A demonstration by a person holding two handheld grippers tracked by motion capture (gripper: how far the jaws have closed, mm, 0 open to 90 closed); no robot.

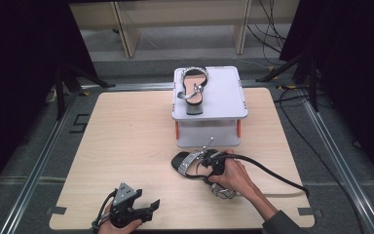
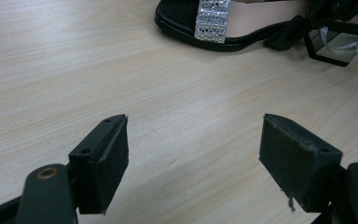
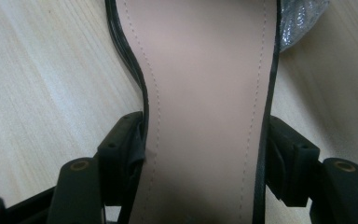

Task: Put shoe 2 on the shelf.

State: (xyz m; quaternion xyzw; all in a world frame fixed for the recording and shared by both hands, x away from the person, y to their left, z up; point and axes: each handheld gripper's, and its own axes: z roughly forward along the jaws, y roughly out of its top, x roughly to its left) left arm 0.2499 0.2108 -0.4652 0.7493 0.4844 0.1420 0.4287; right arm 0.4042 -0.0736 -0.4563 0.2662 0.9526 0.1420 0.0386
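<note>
We have the right gripper (image 3: 205,158) clamped across the sandal (image 1: 195,163) sole at its waist: stiff, light, slick-edged. The left gripper (image 2: 193,154) fingers stand wide, empty.

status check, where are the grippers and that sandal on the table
Right gripper clamped across the sandal on the table. Left gripper open, holding nothing. Second sandal on the grey stand. Nothing in the way.
</note>
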